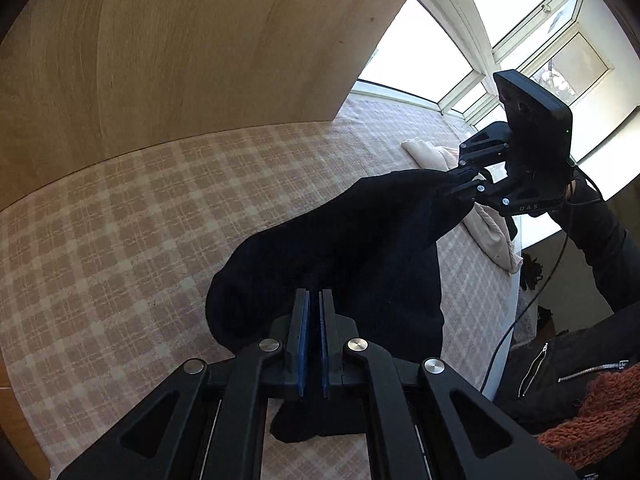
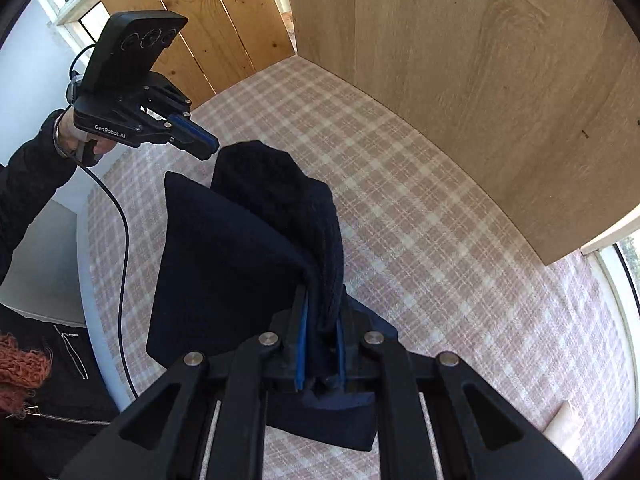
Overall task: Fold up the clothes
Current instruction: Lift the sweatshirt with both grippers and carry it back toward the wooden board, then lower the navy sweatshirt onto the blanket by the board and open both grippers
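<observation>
Right gripper (image 2: 320, 336) is clamped on a bunched fold of the dark garment (image 2: 240, 264), cloth wedged between its blue pads. Left gripper (image 1: 314, 336) has pads nearly together w/ a thin gap; in its own view the cloth lies beyond and under the tips, and from the right-wrist view the left gripper (image 2: 200, 144) sits just above the garment's top edge, apart from it. So left looks closed on nothing, though contact at the tips can't be fully ruled out.

Garment hangs from the right gripper over the bed (image 2: 440, 240), its lower part draping down onto the checked cover; a knit-textured section (image 2: 324, 240) trails beside a smoother panel. A pale cloth pile (image 1: 488, 232) lies further along the bed near the window (image 1: 420, 52).

Handling, as a guess: soft, limp, fairly thick knit; light enough, will sag and slip if pinched by one layer only. Best hold is an edge or corner, both layers, e.g. the free top corner nearest the left gripper.

Pose: right arm raised, gripper angled down-forward; left held high, tilted down toward the cloth, person's sleeve (image 2: 28, 184) behind it.
</observation>
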`<state>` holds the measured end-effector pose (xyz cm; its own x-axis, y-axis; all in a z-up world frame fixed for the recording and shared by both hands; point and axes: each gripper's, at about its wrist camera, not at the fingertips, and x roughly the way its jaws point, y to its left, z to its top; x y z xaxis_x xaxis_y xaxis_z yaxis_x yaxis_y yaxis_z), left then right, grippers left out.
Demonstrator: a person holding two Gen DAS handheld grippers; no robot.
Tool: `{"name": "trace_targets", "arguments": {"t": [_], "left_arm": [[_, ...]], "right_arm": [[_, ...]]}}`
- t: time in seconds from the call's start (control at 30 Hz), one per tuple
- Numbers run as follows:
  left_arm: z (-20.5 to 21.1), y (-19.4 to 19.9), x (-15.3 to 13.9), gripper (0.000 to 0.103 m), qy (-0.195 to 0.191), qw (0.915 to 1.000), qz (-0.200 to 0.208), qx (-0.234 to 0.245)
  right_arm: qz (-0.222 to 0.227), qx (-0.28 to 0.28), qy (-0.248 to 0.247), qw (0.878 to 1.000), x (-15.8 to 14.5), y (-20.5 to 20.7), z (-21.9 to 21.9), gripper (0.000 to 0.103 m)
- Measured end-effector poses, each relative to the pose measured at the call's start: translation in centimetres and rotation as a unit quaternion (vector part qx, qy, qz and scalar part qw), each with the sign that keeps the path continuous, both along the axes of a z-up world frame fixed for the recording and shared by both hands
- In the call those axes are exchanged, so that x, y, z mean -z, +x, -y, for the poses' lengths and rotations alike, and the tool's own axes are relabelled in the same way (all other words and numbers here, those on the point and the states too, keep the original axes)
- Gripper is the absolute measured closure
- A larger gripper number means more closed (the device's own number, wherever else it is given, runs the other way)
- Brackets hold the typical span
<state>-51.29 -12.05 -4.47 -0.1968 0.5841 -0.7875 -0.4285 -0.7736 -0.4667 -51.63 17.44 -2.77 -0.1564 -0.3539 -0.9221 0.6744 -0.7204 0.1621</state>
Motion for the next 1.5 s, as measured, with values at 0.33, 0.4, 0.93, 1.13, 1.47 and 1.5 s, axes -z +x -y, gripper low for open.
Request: {"name": "trace_targets", "arguments": {"t": [0.33,0.4,0.93,1.13,1.47,1.5], "left_arm": [[4.0,4.5,2.1,0.068,0.019,0.9983,0.028,-0.047],[4.0,5.9,2.5,0.068,0.021,0.9979,0.033,-0.051],[1.8,4.5,7.2,0.063,-0.019,0.9961,0.069,-0.051],[1.0,5.6,5.2,0.088,-0.028,0.9983,0.038,-0.035],[0.1,6.0,1.7,0.091,-0.037,0.9991,0.004,-0.022],[0.0,6.0,1.9,0.091,-0.038,0.9991,0.005,-0.019]], "right_arm": [[-0.039,-0.001,0.066,0.997,4.1,-7.2,-0.8,0.070],[-0.038,0.016,0.054,0.998,3.6,-7.9,-2.0,0.070],[0.006,-0.045,0.049,0.998,6.1,-6.3,1.0,0.071],[-0.007,-0.050,0.032,0.998,5.2,-5.7,0.0,0.100],[0.007,-0.007,-0.011,1.000,3.6,-5.9,-2.9,0.100],[0.011,-0.008,-0.014,1.000,3.7,-5.8,-3.0,0.100]]}}
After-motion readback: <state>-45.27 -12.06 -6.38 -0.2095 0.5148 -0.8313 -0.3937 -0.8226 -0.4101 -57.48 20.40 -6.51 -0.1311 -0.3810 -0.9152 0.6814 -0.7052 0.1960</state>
